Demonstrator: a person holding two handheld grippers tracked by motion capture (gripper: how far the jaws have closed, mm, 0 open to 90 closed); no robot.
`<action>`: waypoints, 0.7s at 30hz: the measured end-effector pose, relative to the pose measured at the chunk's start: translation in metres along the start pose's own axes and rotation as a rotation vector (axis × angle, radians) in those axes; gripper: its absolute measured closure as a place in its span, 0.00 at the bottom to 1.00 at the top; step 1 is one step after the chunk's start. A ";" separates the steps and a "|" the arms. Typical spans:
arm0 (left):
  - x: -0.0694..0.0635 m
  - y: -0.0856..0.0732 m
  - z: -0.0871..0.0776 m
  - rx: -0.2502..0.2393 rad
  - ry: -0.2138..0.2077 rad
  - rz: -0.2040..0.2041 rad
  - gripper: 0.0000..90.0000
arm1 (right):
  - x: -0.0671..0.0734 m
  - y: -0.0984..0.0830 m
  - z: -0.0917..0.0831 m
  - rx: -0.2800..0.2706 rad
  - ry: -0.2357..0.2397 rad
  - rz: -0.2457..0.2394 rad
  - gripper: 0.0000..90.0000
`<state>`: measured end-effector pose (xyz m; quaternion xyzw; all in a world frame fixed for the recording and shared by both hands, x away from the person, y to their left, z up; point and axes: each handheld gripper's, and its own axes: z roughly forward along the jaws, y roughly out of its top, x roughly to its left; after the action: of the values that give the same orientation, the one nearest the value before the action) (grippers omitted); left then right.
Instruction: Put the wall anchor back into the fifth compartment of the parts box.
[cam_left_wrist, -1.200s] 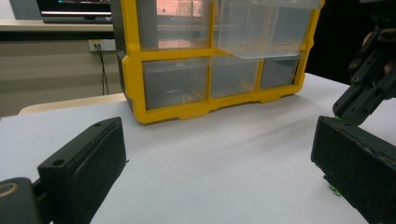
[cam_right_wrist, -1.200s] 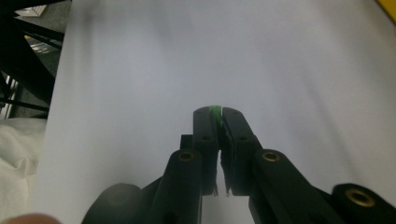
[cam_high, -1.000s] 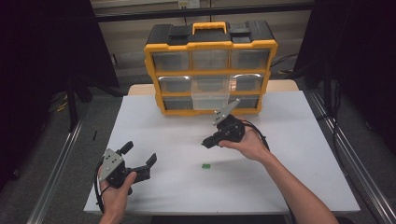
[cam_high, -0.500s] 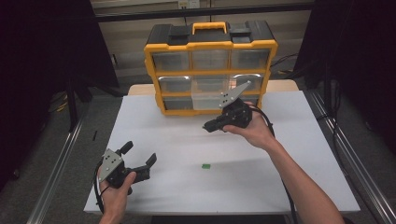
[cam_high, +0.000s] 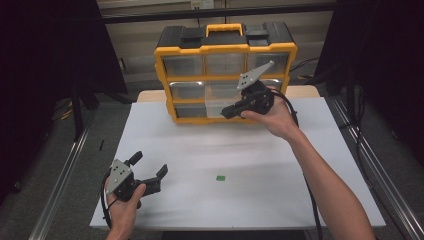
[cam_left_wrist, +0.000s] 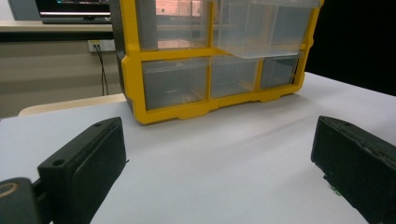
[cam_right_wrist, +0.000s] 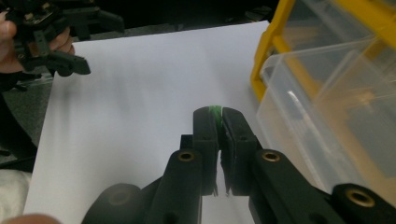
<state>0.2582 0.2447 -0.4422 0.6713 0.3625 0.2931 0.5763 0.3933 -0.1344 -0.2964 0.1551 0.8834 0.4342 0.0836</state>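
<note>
Since the earlier frame our right gripper (cam_high: 229, 112) has risen toward the yellow-framed organiser's pulled-out clear plastic drawer (cam_right_wrist: 327, 107), jaws clamped on a small green piece (cam_right_wrist: 215, 110); that drawer lies just right of the tips. Our left gripper (cam_high: 149, 171) rests open on the white table (cam_high: 260, 150), a second green piece (cam_high: 220, 177) nearby

I see a tiny green piece (cam_right_wrist: 215, 110) pinched between my right jaws at their very tips, only its top edge peeking out; a clear pulled-out drawer (cam_right_wrist: 327, 107) sits just right of them.
</note>
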 end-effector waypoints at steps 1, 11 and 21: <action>0.000 0.000 0.000 0.001 -0.003 -0.007 0.04 | -0.002 0.002 -0.002 0.001 -0.007 -0.001 0.95; 0.001 0.000 0.000 0.003 -0.006 0.003 0.04 | -0.028 0.033 -0.008 0.077 -0.075 0.009 0.95; 0.001 0.000 0.000 0.004 -0.003 0.005 0.04 | -0.048 0.052 -0.001 0.178 -0.122 0.040 0.95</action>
<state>0.2585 0.2459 -0.4421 0.6739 0.3602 0.2928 0.5748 0.4490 -0.1220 -0.2537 0.2057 0.9084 0.3455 0.1144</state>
